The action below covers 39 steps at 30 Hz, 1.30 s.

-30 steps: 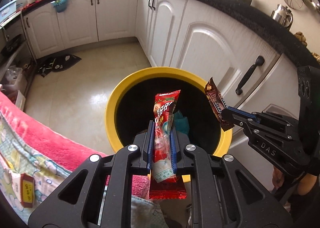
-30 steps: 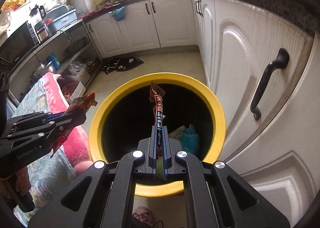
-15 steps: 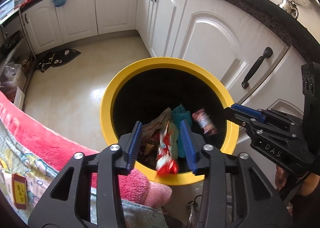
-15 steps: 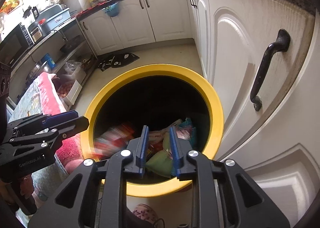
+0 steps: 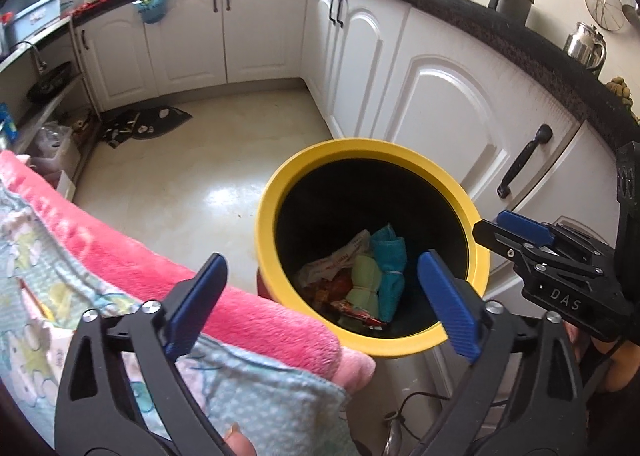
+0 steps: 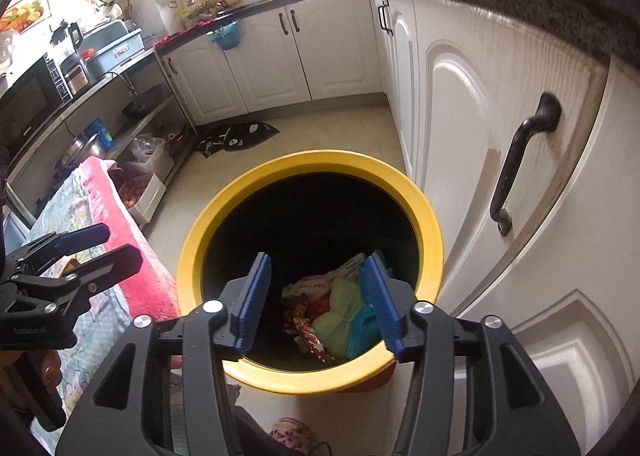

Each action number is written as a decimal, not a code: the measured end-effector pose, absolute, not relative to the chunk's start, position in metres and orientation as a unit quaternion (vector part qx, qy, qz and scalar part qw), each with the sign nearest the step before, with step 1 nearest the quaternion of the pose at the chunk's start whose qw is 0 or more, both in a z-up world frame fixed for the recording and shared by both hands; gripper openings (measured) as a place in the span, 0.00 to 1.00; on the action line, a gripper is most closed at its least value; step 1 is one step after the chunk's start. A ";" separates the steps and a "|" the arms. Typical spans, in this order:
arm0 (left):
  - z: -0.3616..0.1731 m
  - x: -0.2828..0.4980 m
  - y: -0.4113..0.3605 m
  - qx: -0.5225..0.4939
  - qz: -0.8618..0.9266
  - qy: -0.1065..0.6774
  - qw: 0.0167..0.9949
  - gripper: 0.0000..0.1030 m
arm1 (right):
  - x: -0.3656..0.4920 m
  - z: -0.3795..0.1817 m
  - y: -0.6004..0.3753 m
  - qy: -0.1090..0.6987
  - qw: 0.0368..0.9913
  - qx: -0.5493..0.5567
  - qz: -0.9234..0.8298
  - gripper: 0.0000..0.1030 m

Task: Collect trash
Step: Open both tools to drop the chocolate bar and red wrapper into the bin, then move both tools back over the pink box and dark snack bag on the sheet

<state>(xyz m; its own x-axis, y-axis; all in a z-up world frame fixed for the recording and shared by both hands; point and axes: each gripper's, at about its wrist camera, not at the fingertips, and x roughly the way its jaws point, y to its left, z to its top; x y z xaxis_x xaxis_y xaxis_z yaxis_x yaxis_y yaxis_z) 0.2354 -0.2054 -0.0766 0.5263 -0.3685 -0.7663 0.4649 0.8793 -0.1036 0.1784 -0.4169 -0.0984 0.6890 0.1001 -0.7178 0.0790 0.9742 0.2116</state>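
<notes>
A yellow-rimmed bin (image 5: 280,180) with a dark inside stands on the kitchen floor; it also shows in the right wrist view (image 6: 224,200). Several wrappers and crumpled green and teal trash (image 5: 372,276) lie at its bottom, also seen in the right wrist view (image 6: 336,308). My left gripper (image 5: 320,276) is open wide and empty above the bin's near rim. My right gripper (image 6: 318,284) is open and empty above the bin. The right gripper (image 5: 516,232) shows at the right in the left wrist view. The left gripper (image 6: 96,246) shows at the left in the right wrist view.
White cabinet doors with a black handle (image 6: 520,160) stand close right of the bin. A table with a pink and patterned cloth (image 5: 120,256) lies left of it. A dark mat (image 5: 148,124) lies on the floor farther off. Black countertops hold kettles and jars.
Both grippers opened and dropped their wrappers into the bin. The jaws have spread wider since half a second ago, and the left gripper has drawn back toward the table.
</notes>
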 end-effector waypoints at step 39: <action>-0.018 0.186 -0.095 0.003 -0.171 0.357 0.918 0.90 | 0.136 -0.020 -0.340 0.318 0.945 0.059 0.050 0.75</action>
